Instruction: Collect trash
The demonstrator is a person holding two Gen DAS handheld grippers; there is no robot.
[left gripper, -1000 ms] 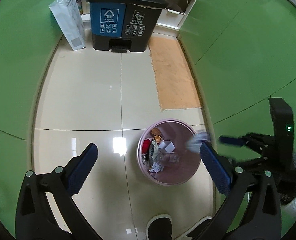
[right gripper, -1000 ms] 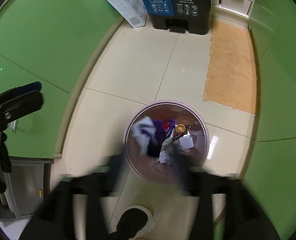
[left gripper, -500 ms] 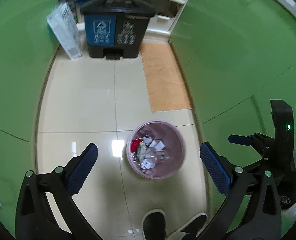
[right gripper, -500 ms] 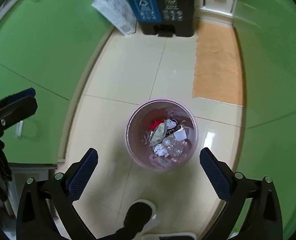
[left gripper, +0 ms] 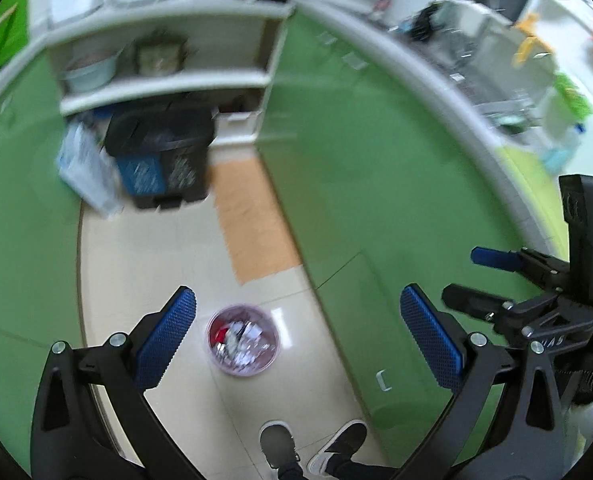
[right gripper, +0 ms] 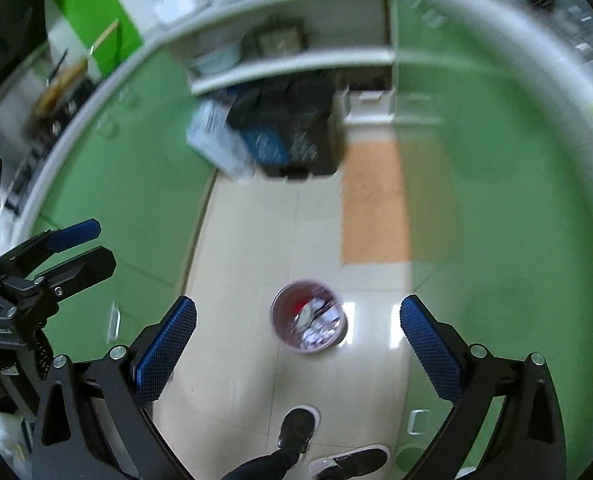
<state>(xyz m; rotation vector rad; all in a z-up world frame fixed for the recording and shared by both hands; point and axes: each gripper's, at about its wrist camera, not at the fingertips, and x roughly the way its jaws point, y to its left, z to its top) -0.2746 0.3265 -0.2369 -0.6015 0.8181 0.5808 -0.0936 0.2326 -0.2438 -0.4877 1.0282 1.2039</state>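
A small pink waste bin [left gripper: 242, 340] full of crumpled paper and wrappers stands on the cream tile floor far below; it also shows in the right wrist view [right gripper: 307, 317]. My left gripper [left gripper: 296, 340] is open and empty, high above the bin. My right gripper [right gripper: 296, 340] is open and empty too, also high above it. Each gripper shows at the edge of the other's view, the right one [left gripper: 536, 276] and the left one [right gripper: 44, 264].
A black and blue two-part pedal bin [left gripper: 162, 156] stands at the far wall with a white bag [left gripper: 86, 172] beside it. An orange mat [left gripper: 252, 216] lies along green cabinets [left gripper: 376, 168]. A cluttered counter [left gripper: 476, 40] is on the right. The person's shoes [left gripper: 316, 448] are below.
Both grippers have risen well above the floor, so the pink bin looks much smaller. The view has tilted up to show shelves and countertops. A falling scrap seen one second ago has landed in the bin.
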